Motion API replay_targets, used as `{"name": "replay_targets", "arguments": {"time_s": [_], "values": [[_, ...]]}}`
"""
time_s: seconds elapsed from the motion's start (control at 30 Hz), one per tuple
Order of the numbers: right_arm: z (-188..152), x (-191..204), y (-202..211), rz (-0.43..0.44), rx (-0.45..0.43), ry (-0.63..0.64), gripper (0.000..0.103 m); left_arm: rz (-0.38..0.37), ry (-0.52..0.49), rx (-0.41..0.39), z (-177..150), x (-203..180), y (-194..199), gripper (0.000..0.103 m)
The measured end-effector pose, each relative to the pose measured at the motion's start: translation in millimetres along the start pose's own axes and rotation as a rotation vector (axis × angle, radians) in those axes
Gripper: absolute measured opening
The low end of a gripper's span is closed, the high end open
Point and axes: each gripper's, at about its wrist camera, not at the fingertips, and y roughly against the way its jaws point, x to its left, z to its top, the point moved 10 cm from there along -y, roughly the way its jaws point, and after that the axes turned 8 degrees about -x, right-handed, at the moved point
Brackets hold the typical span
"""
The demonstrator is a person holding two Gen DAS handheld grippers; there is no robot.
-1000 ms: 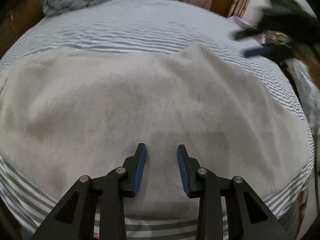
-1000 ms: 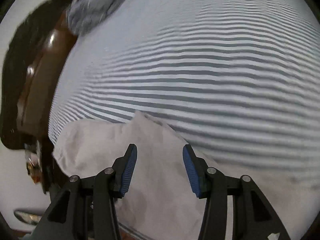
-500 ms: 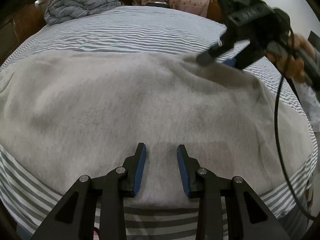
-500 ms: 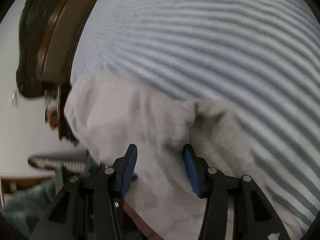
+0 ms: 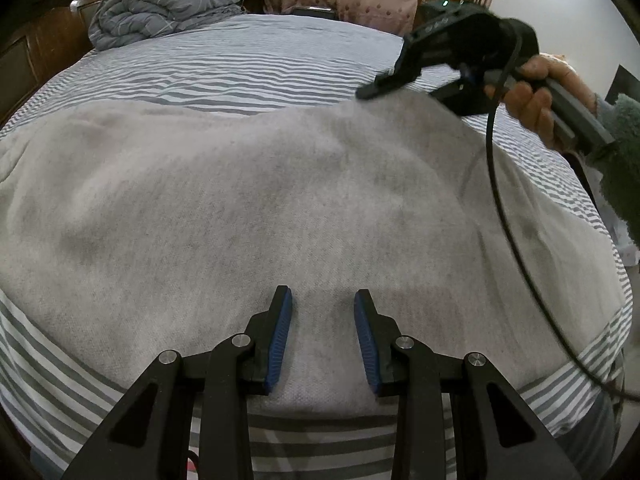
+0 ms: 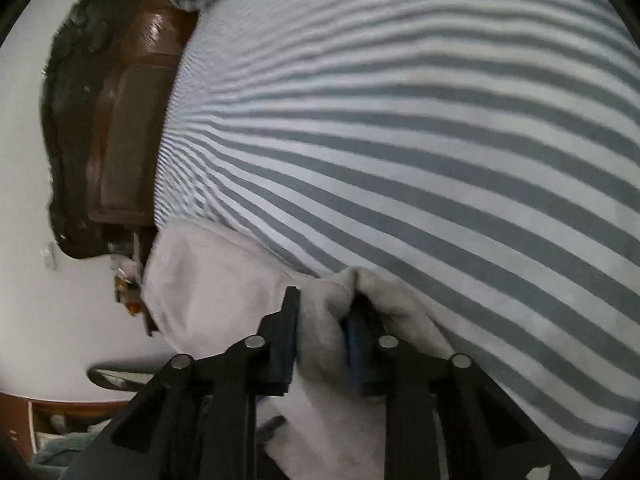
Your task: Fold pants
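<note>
Pale pants (image 5: 280, 200) spread on striped bed (image 5: 240, 68). Left claw (image 5: 322, 340) spread over near edge. Right claw (image 6: 322, 320) apparently pinching far-right fold.

Beyond the light grey fleece pants (image 5: 280, 184) the grey-and-white striped bedsheet (image 5: 248, 68) lies bare across the middle, leaving open passage there. A bunched blue-grey quilt (image 5: 160, 4) blocks the far left corner against the dark wooden headboard (image 6: 124, 140). A black cable (image 5: 504, 216) hangs across the pants' right side, below the right gripper (image 5: 404, 84).
</note>
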Motion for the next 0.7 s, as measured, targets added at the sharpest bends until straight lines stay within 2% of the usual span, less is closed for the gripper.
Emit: {"name": "replay_targets", "arguments": {"time_s": [0.07,0.17,0.33,0.4,0.43,0.57,0.7], "values": [[7,0,4,-0.033,-0.012,0.01,0.014,0.002,-0.005,-0.006,0,1,0,0.034],[10,-14,-16,-0.127,0.001,0.031,0.013,0.011,-0.017,-0.014,-1,0,0,0.034],[13,-20,-22,-0.112,0.003,0.009,0.012,0.01,-0.025,-0.018,-1,0,-1,0.034],[12,-18,-15,-0.128,0.006,0.003,0.013,0.005,-0.017,-0.015,-1,0,1,0.034],[12,-19,-9,-0.141,-0.003,-0.002,0.02,0.0,-0.006,-0.011,0,0,1,0.034],[22,-14,30,-0.258,-0.119,0.076,0.031,-0.027,0.07,0.02,6,5,7,0.034],[6,4,48,-0.254,-0.142,0.16,0.031,-0.024,0.063,0.009,5,-2,18,0.034]]}}
